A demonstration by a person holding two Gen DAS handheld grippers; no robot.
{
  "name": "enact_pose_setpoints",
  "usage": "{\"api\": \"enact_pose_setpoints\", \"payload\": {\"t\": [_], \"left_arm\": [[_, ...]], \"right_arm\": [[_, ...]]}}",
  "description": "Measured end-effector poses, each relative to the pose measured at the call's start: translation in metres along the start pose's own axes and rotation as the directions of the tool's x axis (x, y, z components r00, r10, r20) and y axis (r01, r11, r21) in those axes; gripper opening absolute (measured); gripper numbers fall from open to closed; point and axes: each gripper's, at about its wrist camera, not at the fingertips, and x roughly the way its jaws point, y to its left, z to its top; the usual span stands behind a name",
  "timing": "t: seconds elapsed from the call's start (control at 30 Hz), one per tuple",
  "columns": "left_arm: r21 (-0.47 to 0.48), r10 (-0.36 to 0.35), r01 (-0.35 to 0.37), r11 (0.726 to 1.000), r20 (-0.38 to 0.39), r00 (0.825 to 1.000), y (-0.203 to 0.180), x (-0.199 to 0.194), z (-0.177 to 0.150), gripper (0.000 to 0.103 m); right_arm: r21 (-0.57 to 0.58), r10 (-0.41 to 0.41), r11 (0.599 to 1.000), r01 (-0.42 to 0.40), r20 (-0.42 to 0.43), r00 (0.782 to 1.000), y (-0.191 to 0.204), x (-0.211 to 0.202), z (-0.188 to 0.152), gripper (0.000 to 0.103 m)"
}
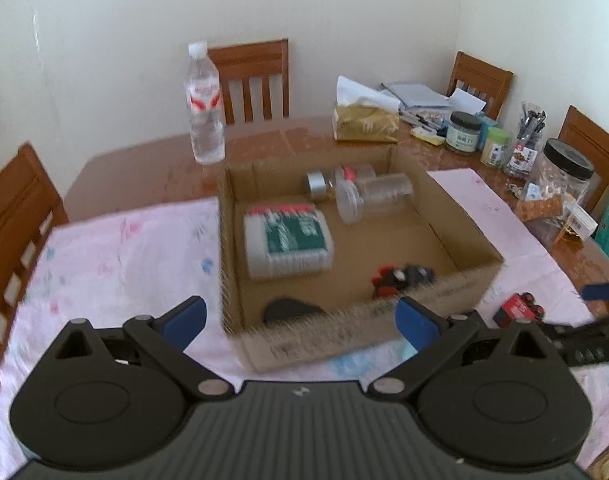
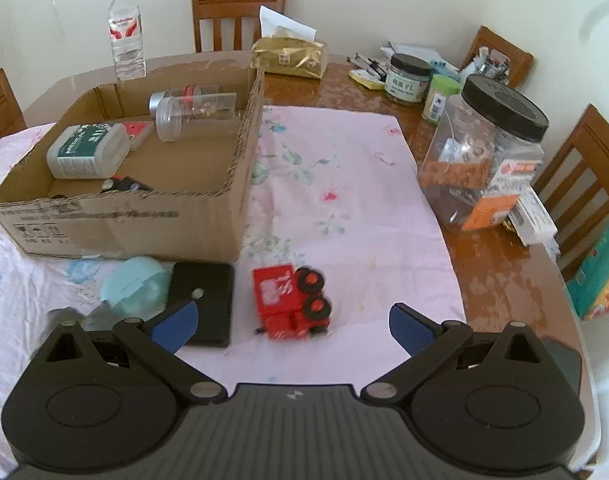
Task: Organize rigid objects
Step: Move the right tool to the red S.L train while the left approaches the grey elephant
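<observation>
While both sets of blue-padded jaws stood wide apart and empty, the right gripper hovered just short of a red toy truck with black wheels, which lay on the pink floral cloth right of the open brown cardboard box. Nearer that box's front wall hung the left gripper. Inside lay a white rectangular bottle with a green label and, farther back, a clear plastic jar.
</observation>
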Motion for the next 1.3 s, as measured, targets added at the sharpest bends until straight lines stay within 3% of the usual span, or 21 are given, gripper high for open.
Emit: {"api": "enact_pose_setpoints", "payload": {"t": [0.13,0.3,0.43,0.63,1.1,1.3], "left_arm": [[-0.023,0.019,-0.020,1.000,-0.039,0.999,-0.014,0.001,-0.012,0.101],[-0.032,0.019,-0.021,0.999,-0.065,0.998,-0.025,0.002,-0.018,0.100],[-0.018,0.032,-0.033,0.999,-0.072,0.997,-0.030,0.003,-0.020,0.100],[-0.006,0.021,-0.021,1.000,-0.089,0.996,-0.032,0.008,-0.022,0.100],[0.027,-0.025,0.028,0.999,-0.110,0.994,-0.037,0.020,-0.024,0.100],[0.050,-0.040,0.047,0.998,-0.129,0.991,-0.049,0.026,-0.026,0.100]], "right_arm": [[0.010,0.015,1.000,-0.015,-0.001,1.000,-0.010,0.019,0.009,0.103],[0.043,-0.039,0.998,0.039,-0.014,0.999,-0.016,0.039,0.021,0.103],[0.118,-0.049,0.991,0.055,-0.053,0.997,-0.027,0.055,0.029,0.103],[0.137,-0.066,0.987,0.084,-0.132,0.989,-0.025,0.080,0.034,0.103],[0.064,-0.086,0.993,0.099,-0.187,0.979,-0.021,0.057,-0.006,0.103],[0.049,-0.017,0.999,0.025,-0.157,0.987,-0.030,0.050,-0.022,0.103]]}}
